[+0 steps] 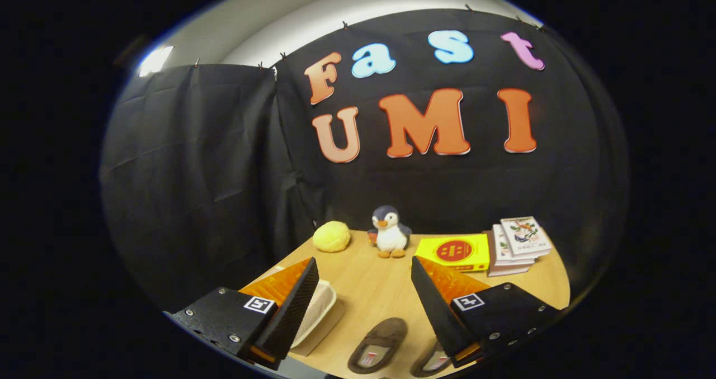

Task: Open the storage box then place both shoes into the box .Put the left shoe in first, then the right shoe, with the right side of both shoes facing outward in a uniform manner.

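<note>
My gripper [363, 270] is open and held high above the wooden table [375, 281], with nothing between its two black fingers. Below the gap lies a grey-brown slipper [379, 345], its opening facing up. A second slipper [429, 361] lies just right of it, partly hidden under my right finger [436, 306]. The cream storage box [316, 312] sits on the table under my left finger [293, 306], which covers most of it; whether its lid is on, I cannot tell.
Along the table's far edge, against the black cloth wall, stand a yellow plush ball [331, 236], a penguin toy [389, 232], a yellow box [454, 251] and a stack of books [517, 244]. Bare wood lies between them and the slippers.
</note>
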